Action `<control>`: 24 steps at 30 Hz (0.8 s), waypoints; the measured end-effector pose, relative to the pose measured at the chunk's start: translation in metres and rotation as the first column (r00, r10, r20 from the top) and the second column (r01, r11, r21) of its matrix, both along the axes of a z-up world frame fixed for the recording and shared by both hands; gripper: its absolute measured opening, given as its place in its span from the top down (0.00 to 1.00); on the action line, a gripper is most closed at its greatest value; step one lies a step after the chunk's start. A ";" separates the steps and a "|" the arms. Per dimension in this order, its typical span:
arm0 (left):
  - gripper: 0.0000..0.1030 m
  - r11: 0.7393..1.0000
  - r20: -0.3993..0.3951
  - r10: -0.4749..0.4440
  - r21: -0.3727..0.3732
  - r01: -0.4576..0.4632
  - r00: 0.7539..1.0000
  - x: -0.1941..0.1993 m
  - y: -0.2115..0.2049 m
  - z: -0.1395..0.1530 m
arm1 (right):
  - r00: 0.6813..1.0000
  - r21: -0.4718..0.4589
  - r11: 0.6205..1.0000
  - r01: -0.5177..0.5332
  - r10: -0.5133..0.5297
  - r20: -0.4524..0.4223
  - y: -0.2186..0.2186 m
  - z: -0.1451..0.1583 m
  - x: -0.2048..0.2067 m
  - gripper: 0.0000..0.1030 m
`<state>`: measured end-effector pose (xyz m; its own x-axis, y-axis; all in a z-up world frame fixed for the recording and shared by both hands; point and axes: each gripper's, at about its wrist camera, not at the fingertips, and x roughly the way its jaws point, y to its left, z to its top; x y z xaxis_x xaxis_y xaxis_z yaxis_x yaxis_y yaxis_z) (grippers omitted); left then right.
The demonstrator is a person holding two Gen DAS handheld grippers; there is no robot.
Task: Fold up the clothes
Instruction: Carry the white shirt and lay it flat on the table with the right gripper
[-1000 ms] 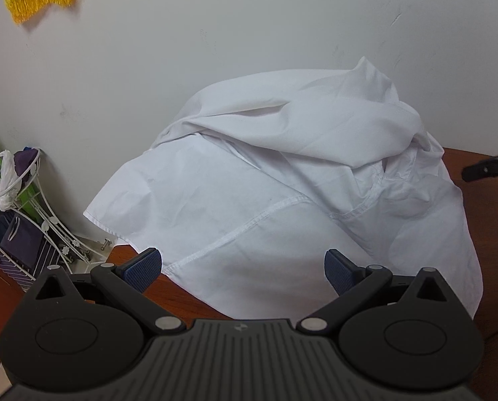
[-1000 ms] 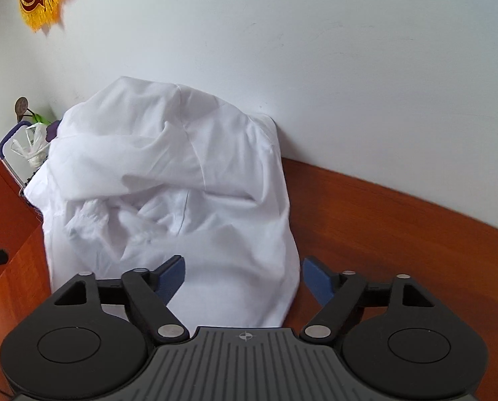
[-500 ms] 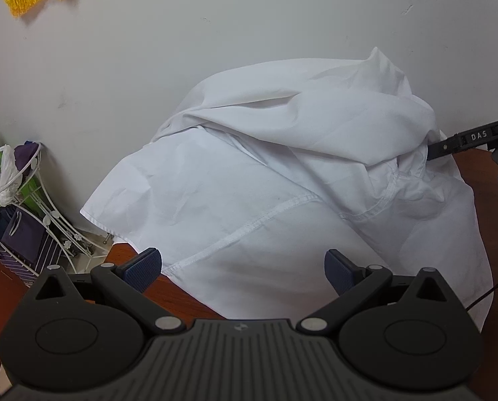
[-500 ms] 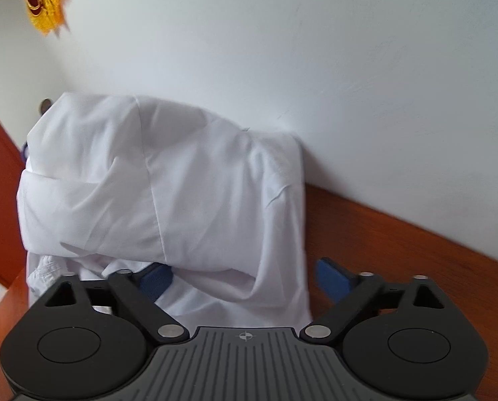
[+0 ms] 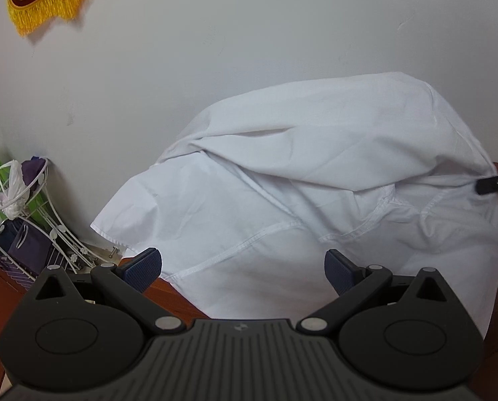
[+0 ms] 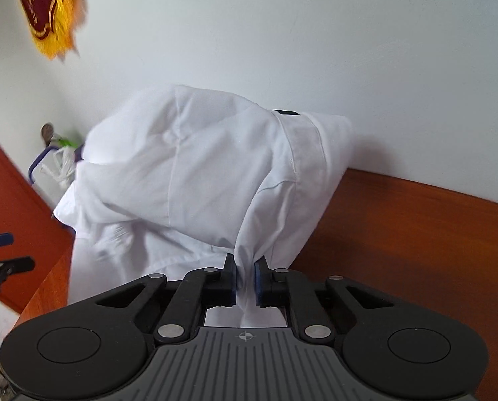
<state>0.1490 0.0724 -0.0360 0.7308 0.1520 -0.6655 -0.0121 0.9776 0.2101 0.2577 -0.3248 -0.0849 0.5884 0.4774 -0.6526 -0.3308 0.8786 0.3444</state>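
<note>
The white shirt (image 5: 282,200) lies in a rumpled heap on the wooden table (image 6: 416,234), its far side pushed up against the wall (image 5: 249,50) so that the bulk of the cloth stands higher there than at the near edge. It is not folded: seams, a hem and loose flaps run in several directions, and one corner hangs out past the table's end toward the wire rack (image 5: 31,227) that stands to the shirt's left by the wall.

The right gripper (image 6: 245,277) is at the shirt's near right edge, its jaws drawn close together on a pinch of cloth that bunches into a narrow gather between the pads. From the pinch the fabric spreads upward and to the left, so nearly all of the garment lies ahead of this gripper and to its left, with bare table to the shirt's right.

The left gripper (image 5: 242,267) hovers just before the shirt's near left portion, its jaws spread wide with nothing between them. A stitched hem runs slantwise ahead of it, from low on the left to higher on the right, and the shirt's long spread runs left to right across its view. The tip of the right gripper shows at the far right edge of that view, at the cloth.

Judged from this, the left gripper is the nearer one to the free left corner and hem. With the right side already held, any spreading of the shirt would turn on the left taking cloth straight ahead of it.
</note>
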 end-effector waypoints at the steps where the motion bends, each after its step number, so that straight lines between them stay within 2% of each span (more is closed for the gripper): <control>1: 0.00 1.000 0.003 -0.007 0.001 0.007 1.000 -0.002 -0.002 0.002 | 1.000 -0.001 1.000 0.027 -0.027 0.009 -0.004 0.005 -0.014 0.89; 6: 0.00 0.998 0.017 -0.058 0.011 0.058 0.998 -0.013 -0.016 0.008 | 0.989 -0.012 0.990 0.138 -0.137 0.053 -0.019 0.026 -0.072 0.90; 13: 0.00 0.992 0.025 -0.127 0.007 0.127 0.992 -0.036 -0.033 0.012 | 0.959 -0.052 0.958 0.282 -0.280 0.043 -0.044 0.032 -0.123 0.91; 15: 0.00 0.988 0.016 -0.154 -0.005 0.154 0.988 -0.042 -0.038 0.011 | 0.939 -0.086 0.936 0.343 -0.340 0.044 -0.058 0.034 -0.137 0.98; 17: 0.00 0.983 0.005 -0.183 -0.019 0.183 0.983 -0.048 -0.043 0.008 | 0.901 -0.122 0.893 0.434 -0.430 0.055 -0.084 0.036 -0.152 0.98; 19: 0.00 0.977 -0.005 -0.212 -0.033 0.211 0.977 -0.054 -0.048 0.006 | 0.860 -0.118 0.853 0.509 -0.508 0.038 -0.116 0.038 -0.169 0.98; 22: 0.00 0.966 -0.019 -0.255 -0.055 0.253 0.967 -0.064 -0.056 0.003 | 0.831 -0.157 0.817 0.554 -0.555 0.044 -0.144 0.048 -0.191 0.97; 24: 0.00 0.957 -0.029 -0.283 -0.069 0.281 0.959 -0.070 -0.061 0.000 | 0.815 -0.152 0.803 0.577 -0.579 0.035 -0.158 0.053 -0.205 0.97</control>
